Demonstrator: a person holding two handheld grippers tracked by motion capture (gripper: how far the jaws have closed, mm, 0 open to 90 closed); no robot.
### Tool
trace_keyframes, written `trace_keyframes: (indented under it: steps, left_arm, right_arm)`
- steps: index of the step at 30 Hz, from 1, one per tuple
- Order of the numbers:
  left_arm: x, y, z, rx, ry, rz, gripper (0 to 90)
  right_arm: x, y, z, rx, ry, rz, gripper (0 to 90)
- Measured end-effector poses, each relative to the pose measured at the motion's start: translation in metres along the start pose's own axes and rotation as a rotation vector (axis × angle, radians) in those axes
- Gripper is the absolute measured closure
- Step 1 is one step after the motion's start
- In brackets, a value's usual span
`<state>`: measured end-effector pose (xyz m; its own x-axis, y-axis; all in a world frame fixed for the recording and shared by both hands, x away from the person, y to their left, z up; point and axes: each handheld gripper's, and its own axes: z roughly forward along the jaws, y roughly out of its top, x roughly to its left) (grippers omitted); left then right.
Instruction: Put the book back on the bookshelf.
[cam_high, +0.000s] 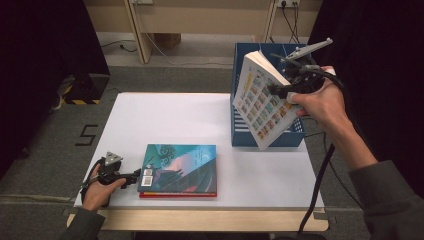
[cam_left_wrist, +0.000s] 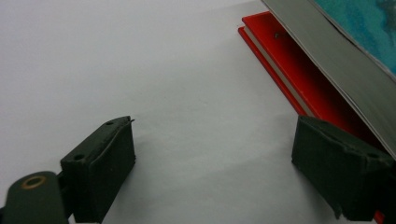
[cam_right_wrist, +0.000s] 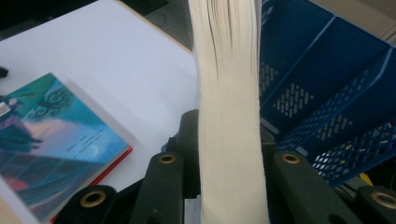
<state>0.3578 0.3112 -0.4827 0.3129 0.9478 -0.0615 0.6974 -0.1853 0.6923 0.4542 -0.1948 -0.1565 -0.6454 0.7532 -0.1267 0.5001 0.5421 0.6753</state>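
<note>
Gripping a thick paperback book with a white cover printed in rows of small coloured pictures (cam_high: 261, 102), the right gripper (cam_high: 280, 90) holds it in the air above the right end of the white counter (cam_high: 175, 120), in front of and partly over the blue plastic perforated crate (cam_high: 295, 137) that stands at the counter's far right corner. Its jaws are clamped on the book, one on each cover, and in the right gripper view the cream page edges (cam_right_wrist: 229, 107) rise straight up between the two black jaws, with the crate's blue dividers (cam_right_wrist: 322, 93) just beside them on the right. In the high view the book is tilted, its cover facing the person's left and its top edge leaning toward the crate. A person's right hand (cam_high: 322, 105) carries that gripper, the dark sleeve entering from the lower right. Near the front edge of the counter lies a second book, a flat hardback with a teal and pink illustrated cover (cam_high: 180, 167), stacked on a thin red book (cam_high: 177, 194) whose edge shows beneath it. The left gripper (cam_high: 136, 174) rests low on the counter just beside the left end of that stack, held by the left hand (cam_high: 100, 185). In the left gripper view its jaws stand wide apart with bare counter between them, the right-hand one next to the red book's corner (cam_left_wrist: 299, 74).
</note>
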Motion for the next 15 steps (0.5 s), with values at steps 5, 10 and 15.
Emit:
trace_keyframes:
  steps: [5, 10, 15]
  left_arm:
    - [0.0, 0.0, 0.0, 0.0, 0.0, 0.0, 12.1]
    - [0.0, 0.0, 0.0, 0.0, 0.0, -0.001, 12.1]
    - [0.0, 0.0, 0.0, 0.0, 0.001, -0.001, 12.0]
  right_arm:
    - [-0.016, 0.002, 0.008, -0.04, -0.022, 0.057, 73.9]
    - [-0.028, 0.005, 0.016, -0.058, -0.044, 0.107, 73.9]
    - [-0.037, 0.009, 0.027, -0.076, -0.063, 0.127, 73.9]
